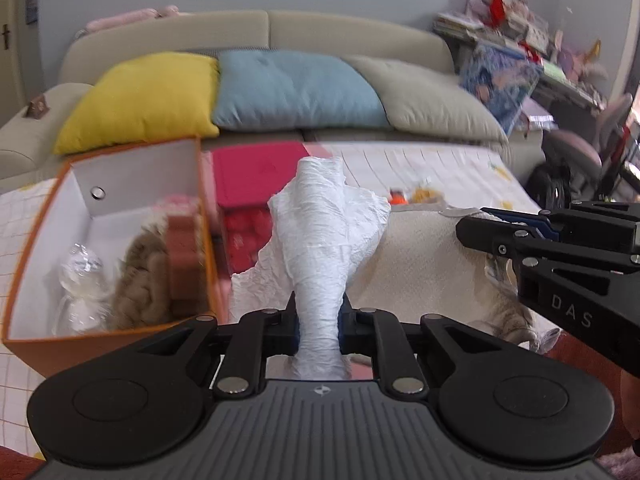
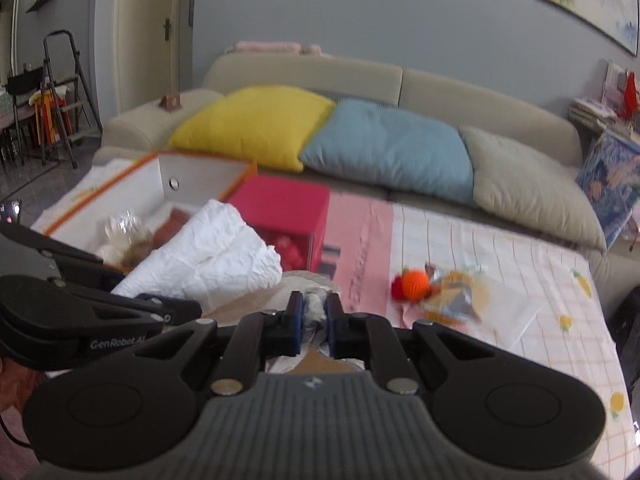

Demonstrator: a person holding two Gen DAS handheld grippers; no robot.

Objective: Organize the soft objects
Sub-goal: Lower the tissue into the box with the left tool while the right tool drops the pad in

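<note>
Living-room setting: a checked cover [image 2: 500, 248] is spread before a beige sofa [image 1: 256, 32] bearing yellow, blue and grey cushions.

Item in hand: a crumpled white soft sheet [image 1: 320, 240], paper or thin cloth, rises at twelve o'clock from the left gripper [image 1: 319, 330], whose jaws are nearly closed and pinch its bunched neck. The right gripper [image 2: 313, 322], jaws likewise nearly closed, clamps a small grey-white fold; whether that fold belongs to the sheet or to the cream furry item [image 1: 420, 264] beneath cannot be told.

Surroundings: an orange-rimmed white box [image 1: 52, 216] at ten o'clock in the left view already holds a brown plush piece [image 1: 136, 280]. A pink box [image 2: 288, 204] stands just beside it. An orange knitted ball [image 2: 414, 286] lies well apart at two o'clock in the right view.

Assessment: the step appears to be the lift-and-carry. The next move likely calls for swinging toward the white box and opening over it.
</note>
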